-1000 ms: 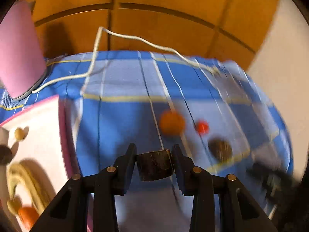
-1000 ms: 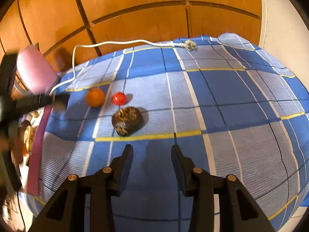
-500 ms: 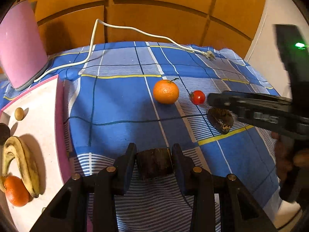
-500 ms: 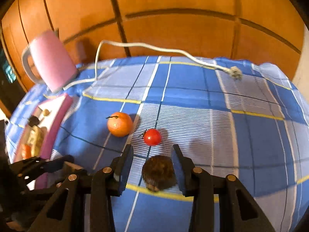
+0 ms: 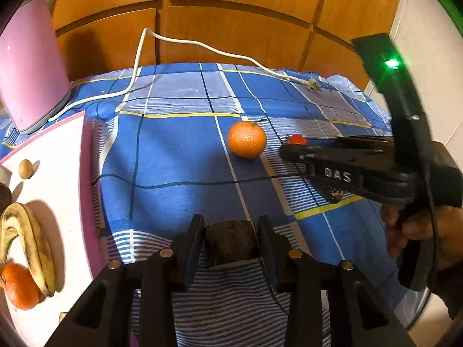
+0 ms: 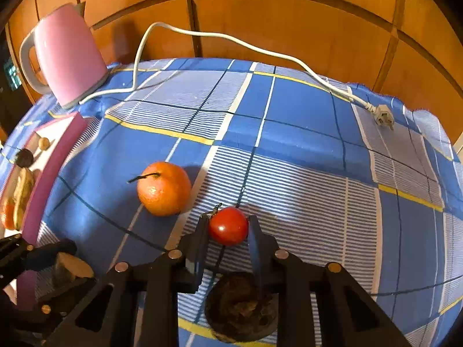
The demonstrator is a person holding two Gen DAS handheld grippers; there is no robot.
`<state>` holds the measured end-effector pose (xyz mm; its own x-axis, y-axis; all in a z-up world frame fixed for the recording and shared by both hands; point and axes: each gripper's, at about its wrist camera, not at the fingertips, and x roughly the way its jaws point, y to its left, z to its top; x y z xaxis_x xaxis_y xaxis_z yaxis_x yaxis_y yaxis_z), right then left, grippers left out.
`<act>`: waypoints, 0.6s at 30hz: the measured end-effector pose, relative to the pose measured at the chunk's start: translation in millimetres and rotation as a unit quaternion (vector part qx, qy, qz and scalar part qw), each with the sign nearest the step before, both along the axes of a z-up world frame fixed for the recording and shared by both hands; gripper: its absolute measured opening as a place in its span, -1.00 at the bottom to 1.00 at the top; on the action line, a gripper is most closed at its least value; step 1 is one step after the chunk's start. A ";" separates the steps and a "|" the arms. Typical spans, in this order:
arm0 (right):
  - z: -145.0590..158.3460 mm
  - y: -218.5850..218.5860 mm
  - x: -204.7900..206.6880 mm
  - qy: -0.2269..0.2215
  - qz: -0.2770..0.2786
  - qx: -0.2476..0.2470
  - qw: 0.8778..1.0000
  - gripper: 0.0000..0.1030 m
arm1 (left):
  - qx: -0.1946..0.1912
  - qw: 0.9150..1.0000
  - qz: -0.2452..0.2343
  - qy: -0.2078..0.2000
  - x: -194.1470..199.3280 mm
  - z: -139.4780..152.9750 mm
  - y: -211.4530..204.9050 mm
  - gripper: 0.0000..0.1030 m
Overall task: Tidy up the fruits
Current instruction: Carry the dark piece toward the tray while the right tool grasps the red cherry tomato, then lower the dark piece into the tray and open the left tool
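Your right tool [image 6: 228, 225] has just squeezed shut on the little red tomato [image 6: 228, 226], and your left tool [image 5: 230, 241] grips a dark chunk [image 5: 231, 243].

Both units are matte black plastic. The left claw [image 5: 230, 232] has two flat tapered fingers on ribbed triangular arms, with four round silver screw heads across the linkage. The right claw [image 6: 228, 227] is of identical build; seen from the left wrist view, it bears white lettering "DAS", a lit green indicator on its upright body, and a thin black cable.
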<state>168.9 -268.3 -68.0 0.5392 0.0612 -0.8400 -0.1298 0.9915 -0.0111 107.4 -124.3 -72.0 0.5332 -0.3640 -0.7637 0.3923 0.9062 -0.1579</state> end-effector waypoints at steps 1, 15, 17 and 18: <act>4.1 1.7 -4.6 -0.007 -0.001 -0.005 1.000 -0.50 | -0.005 1.000 -0.002 -0.003 -1.9 2.3 1.1 -0.27; 25.4 48.1 -91.7 -0.027 0.059 0.041 0.997 -0.50 | -0.043 0.997 0.032 -0.053 -58.7 57.7 58.7 -0.27; 14.2 51.4 -96.8 -0.020 0.053 0.042 0.997 -0.50 | -0.044 0.997 0.040 -0.055 -69.5 61.1 69.1 -0.27; 8.7 52.9 -99.0 -0.015 0.047 0.042 0.998 -0.50 | -0.045 0.996 0.046 -0.057 -75.7 63.3 76.7 -0.27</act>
